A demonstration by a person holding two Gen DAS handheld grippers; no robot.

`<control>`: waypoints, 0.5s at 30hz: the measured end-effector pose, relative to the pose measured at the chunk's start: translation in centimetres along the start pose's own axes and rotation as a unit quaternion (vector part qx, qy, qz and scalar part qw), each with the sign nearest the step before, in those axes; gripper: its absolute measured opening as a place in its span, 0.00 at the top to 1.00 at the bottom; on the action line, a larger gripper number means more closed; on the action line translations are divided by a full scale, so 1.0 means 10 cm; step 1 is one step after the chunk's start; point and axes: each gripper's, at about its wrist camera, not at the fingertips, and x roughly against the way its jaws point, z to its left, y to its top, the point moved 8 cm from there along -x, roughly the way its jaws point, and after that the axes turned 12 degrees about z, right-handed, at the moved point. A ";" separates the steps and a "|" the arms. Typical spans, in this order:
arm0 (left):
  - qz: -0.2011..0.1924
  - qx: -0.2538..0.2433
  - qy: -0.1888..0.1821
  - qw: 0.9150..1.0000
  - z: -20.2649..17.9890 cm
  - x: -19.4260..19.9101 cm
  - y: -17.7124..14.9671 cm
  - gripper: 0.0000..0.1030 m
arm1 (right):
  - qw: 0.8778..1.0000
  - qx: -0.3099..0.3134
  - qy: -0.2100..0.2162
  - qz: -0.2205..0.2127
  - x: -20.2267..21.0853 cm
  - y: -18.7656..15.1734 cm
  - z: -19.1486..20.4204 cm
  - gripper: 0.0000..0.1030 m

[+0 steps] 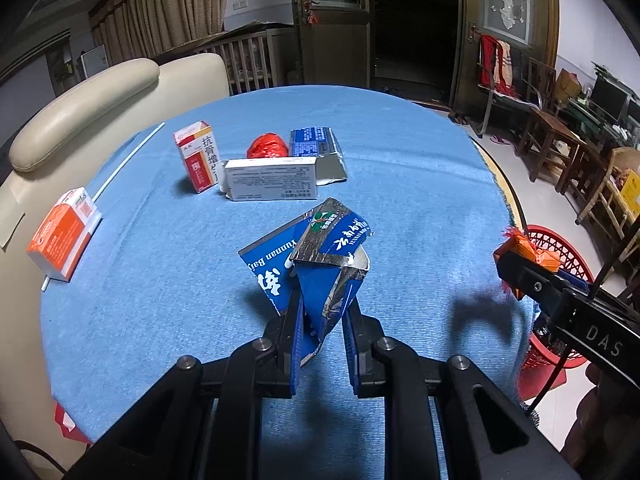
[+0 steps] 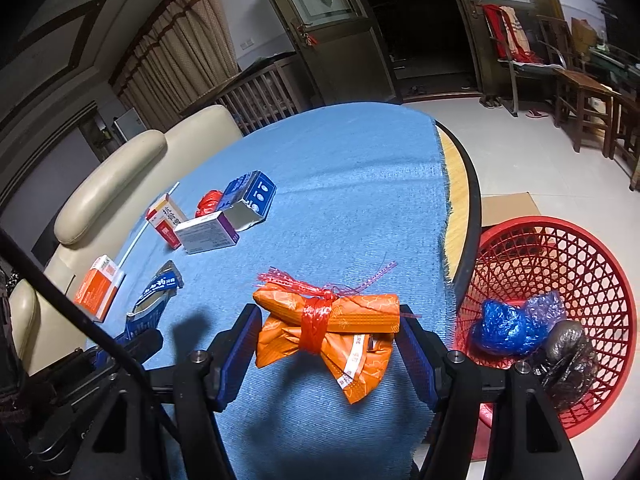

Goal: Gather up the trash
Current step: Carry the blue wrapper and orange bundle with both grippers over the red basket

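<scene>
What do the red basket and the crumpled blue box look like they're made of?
Red basket: probably moulded plastic, glossy, with an open lattice wall. Crumpled blue box: seemingly thin printed cardboard with a silvery lining, creased and torn at its edges.

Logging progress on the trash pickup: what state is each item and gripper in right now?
Left gripper: shut on the crushed blue carton.
Right gripper: shut on the orange packet, tied with red string.
Red basket: on the floor, holding bagged trash.
Red and white box: upright.
White box: lying flat.
Orange box: lying at the table edge.
</scene>
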 end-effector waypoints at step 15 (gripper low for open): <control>0.009 -0.036 -0.016 0.999 -0.40 -0.10 0.15 0.81 | 0.997 -0.067 -0.036 -0.019 0.20 0.09 -0.76 0.32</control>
